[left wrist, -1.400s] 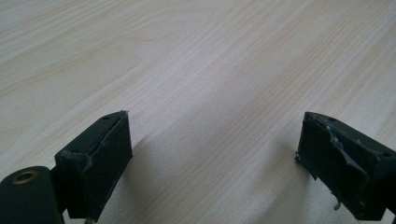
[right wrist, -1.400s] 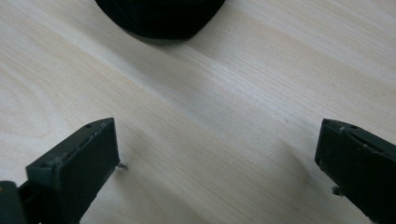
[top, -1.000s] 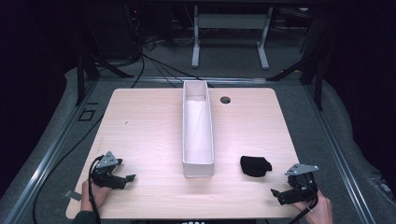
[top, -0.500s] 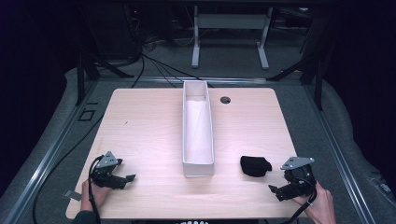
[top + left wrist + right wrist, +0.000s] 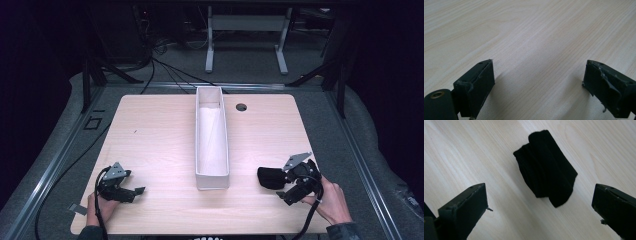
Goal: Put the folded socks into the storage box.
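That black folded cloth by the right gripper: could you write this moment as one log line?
right gripper: open, beside black folded cloth, not touching | left gripper: open, resting over bare table | white bin: looks empty

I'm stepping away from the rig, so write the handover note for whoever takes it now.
Right gripper: jaws open, right beside the folded black cloth; the right gripper view shows the cloth lying between and ahead of the jaws, not yet gripped.
Left gripper: jaws open, nothing between them, low over the table at its near left.
White tray: long, in the table's middle, looks empty.
Done: approach to the cloth.
Left: probably close on the cloth, lift it and carry it to the tray.
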A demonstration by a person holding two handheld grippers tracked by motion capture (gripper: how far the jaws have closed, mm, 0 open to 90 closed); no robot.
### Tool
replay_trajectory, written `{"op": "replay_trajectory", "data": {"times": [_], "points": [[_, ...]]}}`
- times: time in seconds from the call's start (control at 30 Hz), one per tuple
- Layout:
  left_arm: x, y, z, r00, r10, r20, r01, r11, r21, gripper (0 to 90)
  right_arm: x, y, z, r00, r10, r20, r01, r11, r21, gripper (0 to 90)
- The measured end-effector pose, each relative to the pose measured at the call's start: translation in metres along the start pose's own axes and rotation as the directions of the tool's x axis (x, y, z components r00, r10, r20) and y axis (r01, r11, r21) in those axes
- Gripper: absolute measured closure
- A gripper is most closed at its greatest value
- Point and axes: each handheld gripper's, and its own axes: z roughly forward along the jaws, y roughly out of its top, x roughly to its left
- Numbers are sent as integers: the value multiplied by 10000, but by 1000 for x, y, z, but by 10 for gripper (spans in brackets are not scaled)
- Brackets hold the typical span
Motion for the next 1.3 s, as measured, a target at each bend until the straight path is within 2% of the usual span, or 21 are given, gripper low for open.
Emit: {"op": "replay_trajectory", "data": {"times": [0.07,0.1,0.13,0.17,0.2,0.23,0.27,0.33,0.37,0.53,0.6,0.63,0.73,0.77,0.83,0.87,0.93,1.0,1.03,1.13,1.3], "points": [[0,0,0,10000,-2,2,2,10000,2,98,-1,4,3,10000,-20,-55,20,9999,128,0],[0,0,0,10000,0,3,0,10000,3,98,-1,10,8,9996,-265,23,264,9990,350,0],[0,0,0,10000,-2,3,2,10000,1,98,-1,10,8,9996,-265,23,264,9990,350,0],[0,0,0,10000,-1,0,1,10000,3,98,-2,13,11,9995,-257,-192,265,9987,426,0],[0,0,0,10000,-9,9,9,10000,-6,99,-4,17,16,9990,-431,-78,435,9975,564,0],[0,0,0,10000,-11,21,11,10000,-3,99,-6,19,18,9981,-377,-490,412,9965,730,0],[0,0,0,10000,-18,29,18,10000,-15,99,-6,21,21,9987,-436,-253,455,9960,771,0],[0,0,0,10000,-19,29,19,10000,-17,99,-8,22,24,9984,-463,-321,487,9955,816,0],[0,0,0,10000,-19,27,19,10000,-16,99,-11,25,29,9968,-507,-611,566,9934,1001,0],[0,0,0,10000,-9,28,9,10000,-8,99,-12,30,37,9946,-642,-815,735,9904,1169,9],[0,0,0,10000,-15,24,15,10000,-9,99,-11,32,39,9924,-809,-929,924,9875,1276,38],[0,0,0,10000,-2,24,2,10000,0,99,-10,34,42,9894,-1061,-988,1193,9831,1390,46],[0,0,0,10000,-14,26,14,10000,-12,99,-9,36,45,9884,-1184,-955,1322,9791,1545,46],[0,0,0,10000,-6,27,6,10000,-5,99,-9,36,46,9862,-1172,-1165,1353,9775,1618,47],[0,0,0,10000,-15,26,15,10000,-12,99,-8,38,48,9855,-1373,-1000,1533,9725,1756,53],[0,0,0,10000,-16,26,16,10000,-14,99,-7,40,51,9815,-1664,-943,1820,9643,1924,99],[0,0,0,10000,-21,31,21,10000,-16,99,-7,41,52,9779,-1833,-1006,1998,9608,1923,134],[0,0,0,10000,-20,33,20,10000,-15,99,-4,42,54,9715,-2194,-898,2333,9517,1994,171],[0,0,0,10000,-18,33,18,10000,-15,99,-2,43,55,9669,-2393,-879,2525,9468,1997,222],[0,0,0,10000,-21,33,21,10000,-16,99,-2,43,57,9645,-2531,-751,2634,9421,2074,244],[0,0,0,10000,-18,34,18,10000,-18,99,-3,43,60,9614,-2654,-720,2749,9358,2209,375]]}}
